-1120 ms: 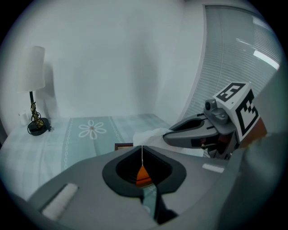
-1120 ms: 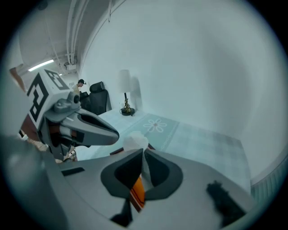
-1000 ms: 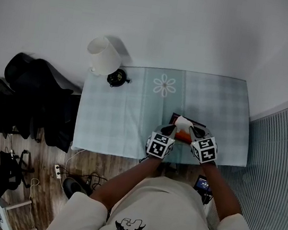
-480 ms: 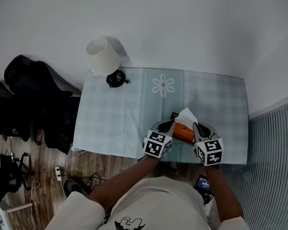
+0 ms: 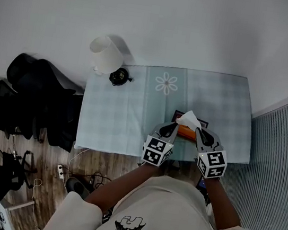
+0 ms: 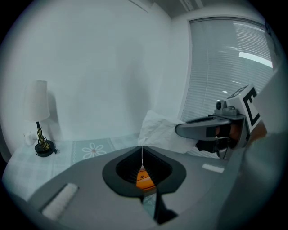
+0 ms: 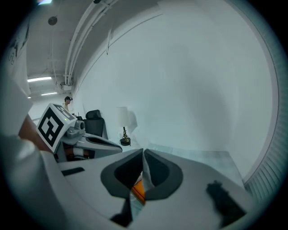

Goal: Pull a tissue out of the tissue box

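White crumpled tissue (image 5: 189, 118) standing up out of orange tissue box (image 5: 185, 133), at near right of bench under pale blue checked cloth (image 5: 122, 119), between both tools. Pull looking part done: lower end seemingly sitting in box slot, needing more lift to come free. Right tool (image 7: 143, 157) pinching closed on white tissue strip. Left tool (image 6: 142, 152) jaws meeting, nothing clearly gripped, orange box showing below.

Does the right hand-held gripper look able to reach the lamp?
Probably not: the right hand-held gripper is shut on the tissue; left hand-held gripper lies between it and the lamp.
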### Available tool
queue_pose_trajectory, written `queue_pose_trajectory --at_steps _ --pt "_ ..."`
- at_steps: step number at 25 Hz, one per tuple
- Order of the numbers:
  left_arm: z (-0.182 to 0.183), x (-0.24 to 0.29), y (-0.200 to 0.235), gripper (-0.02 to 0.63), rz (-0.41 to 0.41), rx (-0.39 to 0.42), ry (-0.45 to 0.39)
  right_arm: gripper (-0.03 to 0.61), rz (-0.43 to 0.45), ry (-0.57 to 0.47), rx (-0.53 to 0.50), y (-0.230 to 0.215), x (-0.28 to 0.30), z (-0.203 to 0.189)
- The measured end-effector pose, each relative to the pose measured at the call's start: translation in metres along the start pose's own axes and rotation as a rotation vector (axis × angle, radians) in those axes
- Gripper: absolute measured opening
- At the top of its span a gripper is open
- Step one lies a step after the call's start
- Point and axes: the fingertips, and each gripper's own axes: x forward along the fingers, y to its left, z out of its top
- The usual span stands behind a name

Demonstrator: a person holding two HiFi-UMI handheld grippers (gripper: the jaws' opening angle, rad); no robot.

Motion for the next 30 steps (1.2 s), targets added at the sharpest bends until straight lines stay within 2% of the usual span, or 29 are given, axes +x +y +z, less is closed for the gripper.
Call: queue_pose_trajectory --at_steps 7,15,20,30 --pt "0.012 -0.04 -0.013 0.012 -0.016 0.016 -0.052 0.015 -0.013 -0.065 0.034 0.017 -0.029 0.012" --pt "0.0 -0.066 -0.02 0.012 -0.022 0.021 -0.055 0.014 -0.017 -0.08 0.061 0.036 -0.052 0.0" --pt "0.003 -0.067 -0.022 0.012 -0.027 0.032 -0.078 0.014 -0.001 -0.069 0.1 0.049 -0.055 -0.015" --pt "0.006 -0.066 -0.016 0.009 -0.019 0.024 -0.081 0.014 -0.011 -0.073 0.096 0.047 -0.052 -0.012"
